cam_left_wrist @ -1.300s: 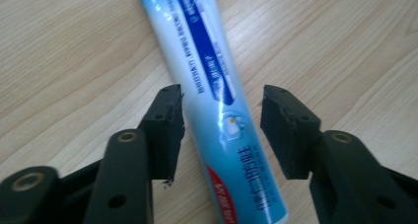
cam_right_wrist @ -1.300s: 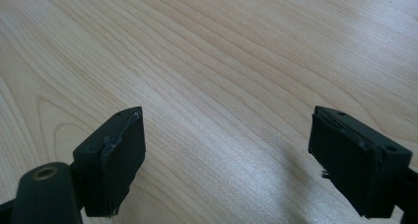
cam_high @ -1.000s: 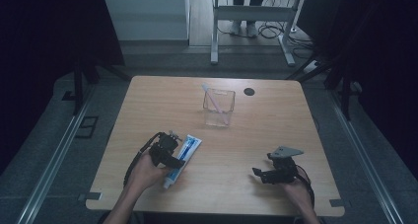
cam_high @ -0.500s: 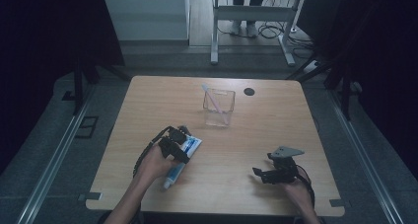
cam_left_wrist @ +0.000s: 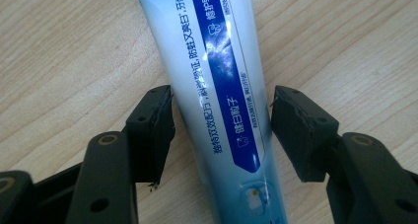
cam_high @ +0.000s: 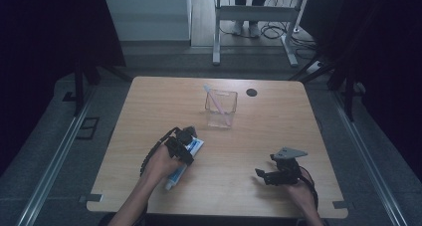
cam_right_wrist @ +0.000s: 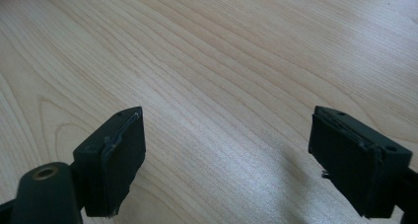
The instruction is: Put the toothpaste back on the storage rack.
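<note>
On the light wooden table (cam_high: 149, 116), near its front left part, lies a white and blue plastic toothpaste tube (cam_left_wrist: 217, 86) with white Chinese writing on its dark blue band. The left gripper (cam_left_wrist: 222, 123) has just been closing its jaws around the tube; the left pad looks touching, the right pad not yet. The right gripper (cam_right_wrist: 226, 160) rests spread wide over bare wood.

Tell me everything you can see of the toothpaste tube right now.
The toothpaste tube is soft-looking plastic, white fading to pale blue, with a dark blue band of white print. It lies flat on the wooden table, cap end toward the person. The left claw straddles it, jaws just closing; the left pad looks to touch its edge, the right pad shows a slight gap. It is not yet lifted.
</note>
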A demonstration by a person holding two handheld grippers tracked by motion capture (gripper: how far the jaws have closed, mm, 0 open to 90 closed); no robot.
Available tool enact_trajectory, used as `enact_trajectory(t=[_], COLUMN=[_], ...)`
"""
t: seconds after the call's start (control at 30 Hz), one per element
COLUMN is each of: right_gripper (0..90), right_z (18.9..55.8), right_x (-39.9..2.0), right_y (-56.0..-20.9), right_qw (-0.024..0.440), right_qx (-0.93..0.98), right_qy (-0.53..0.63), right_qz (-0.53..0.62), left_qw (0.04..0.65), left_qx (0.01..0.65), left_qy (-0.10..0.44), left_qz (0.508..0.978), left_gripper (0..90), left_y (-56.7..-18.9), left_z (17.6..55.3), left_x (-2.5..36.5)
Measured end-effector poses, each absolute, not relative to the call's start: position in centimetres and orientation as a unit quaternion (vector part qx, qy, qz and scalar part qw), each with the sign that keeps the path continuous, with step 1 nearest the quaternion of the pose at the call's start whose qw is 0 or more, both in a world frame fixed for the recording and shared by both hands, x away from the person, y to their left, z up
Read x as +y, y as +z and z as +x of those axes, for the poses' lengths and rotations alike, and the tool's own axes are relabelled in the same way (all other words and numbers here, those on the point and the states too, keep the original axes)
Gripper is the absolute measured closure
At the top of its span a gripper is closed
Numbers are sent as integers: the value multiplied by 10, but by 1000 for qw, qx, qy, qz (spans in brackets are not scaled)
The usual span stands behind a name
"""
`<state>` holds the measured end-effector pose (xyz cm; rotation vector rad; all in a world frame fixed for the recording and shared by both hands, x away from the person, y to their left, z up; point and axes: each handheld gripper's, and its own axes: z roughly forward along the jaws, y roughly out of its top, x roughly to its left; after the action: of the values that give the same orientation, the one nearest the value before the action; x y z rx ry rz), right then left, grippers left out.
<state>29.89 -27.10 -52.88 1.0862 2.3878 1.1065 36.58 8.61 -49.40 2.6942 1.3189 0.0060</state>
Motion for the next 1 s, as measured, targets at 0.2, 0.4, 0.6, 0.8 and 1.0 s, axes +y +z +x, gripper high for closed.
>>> enact_trajectory(t=[0.2, 0.4, 0.6, 0.8, 1.0], right_gripper=[141, 141, 141, 141, 141], right_z=[299, 299, 299, 299, 299], right_x=[-271, -271, -271, -271, -271], right_y=[-528, -528, -529, -530, -531], right_qw=[148, 148, 147, 146, 145], right_qx=[830, 829, 830, 831, 831], right_qy=[385, 385, 384, 382, 382], right_qz=[377, 377, 377, 377, 378], left_qw=[65, 65, 76, 89, 90], left_qx=[442, 440, 436, 430, 424], left_qy=[-6, -11, -8, -12, -10], left_qz=[894, 896, 897, 898, 901], left_gripper=[430, 529, 681, 733, 747], left_y=[-498, -497, -492, -489, -488], left_z=[367, 367, 364, 363, 362], left_x=[85, 84, 85, 90, 90])
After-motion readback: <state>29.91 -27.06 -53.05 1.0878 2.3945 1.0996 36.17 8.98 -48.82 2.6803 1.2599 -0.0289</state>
